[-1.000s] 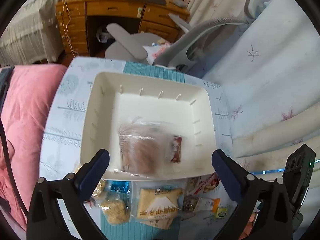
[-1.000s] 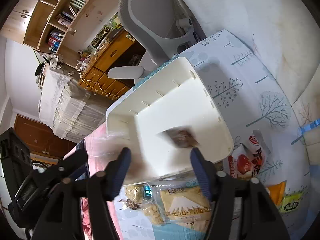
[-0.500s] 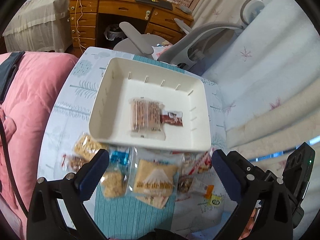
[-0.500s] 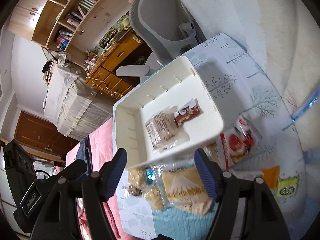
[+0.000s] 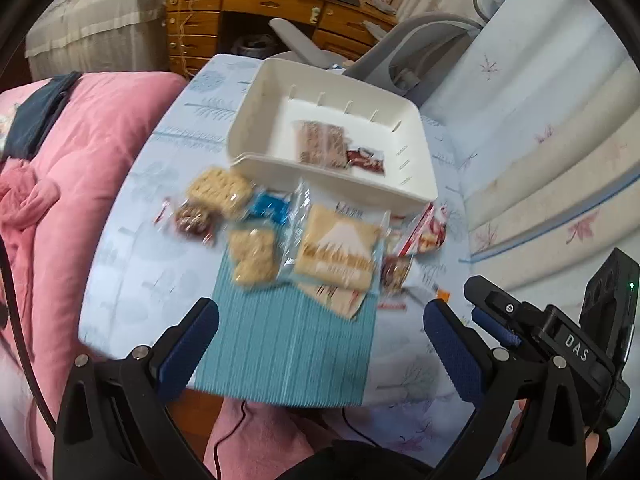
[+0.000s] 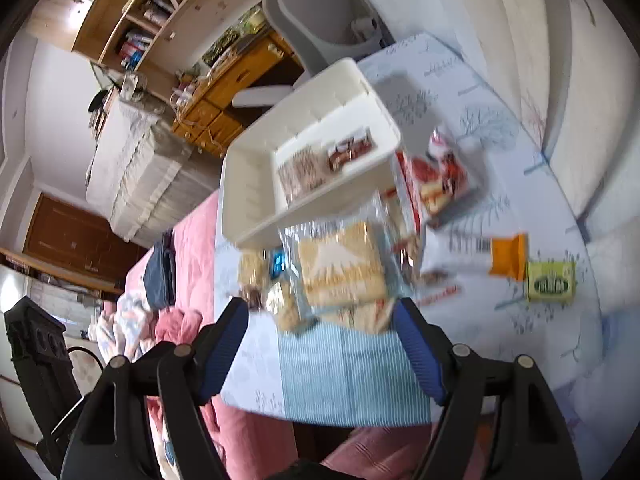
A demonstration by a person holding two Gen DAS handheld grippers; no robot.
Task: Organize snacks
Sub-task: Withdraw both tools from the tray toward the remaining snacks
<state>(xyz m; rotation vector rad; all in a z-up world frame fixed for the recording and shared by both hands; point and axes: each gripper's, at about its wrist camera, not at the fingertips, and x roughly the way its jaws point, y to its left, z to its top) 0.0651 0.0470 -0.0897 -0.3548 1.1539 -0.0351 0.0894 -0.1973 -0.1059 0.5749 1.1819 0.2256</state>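
A white bin sits on the small table and holds a brown cracker pack and a small red-brown bar. In front of it lie several snack packs, among them a Mount Fuji biscuit bag, a blue packet and a red-and-white pack. My left gripper is open and empty, above the table's near edge. My right gripper is open and empty, just short of the biscuit bag.
The table has a teal striped runner. An orange pack and a green packet lie at its right. Pink bedding lies to the left, a grey office chair and a wooden desk behind.
Both grippers have pulled back from above the bin toward the table's near edge. The cracker pack and the bar, still falling a second ago, now lie in the bin.
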